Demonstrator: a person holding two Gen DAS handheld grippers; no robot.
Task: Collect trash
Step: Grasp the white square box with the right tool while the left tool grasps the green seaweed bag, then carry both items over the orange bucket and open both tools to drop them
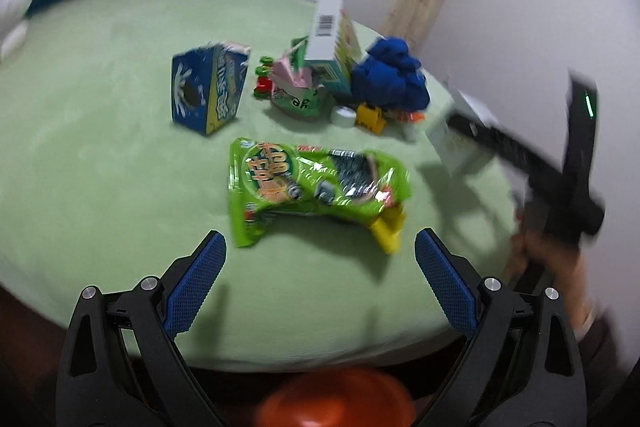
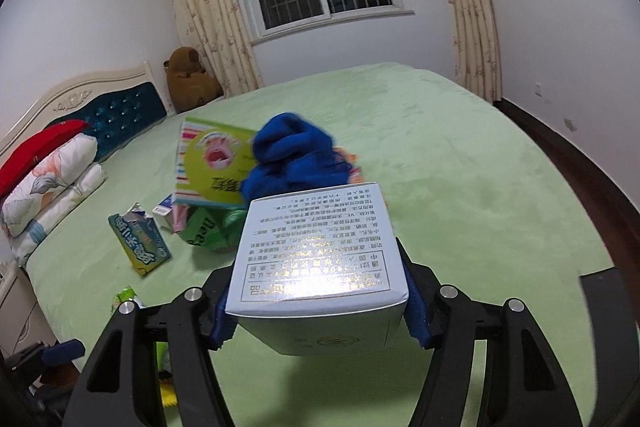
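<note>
Two grippers work over the green bed (image 1: 100, 155). The right gripper (image 2: 320, 311) has its fingers pinching a pale printed box (image 2: 316, 267), lifted clear of the bedding. The left gripper (image 1: 320, 275) has its fingers spread with nothing between them, and a green snack bag (image 1: 312, 187) lies just beyond their tips.

Green bedspread (image 1: 100, 167), bright green snack bag (image 1: 312, 187), blue cloth (image 1: 394, 75), pale blue box (image 2: 320, 267).
</note>
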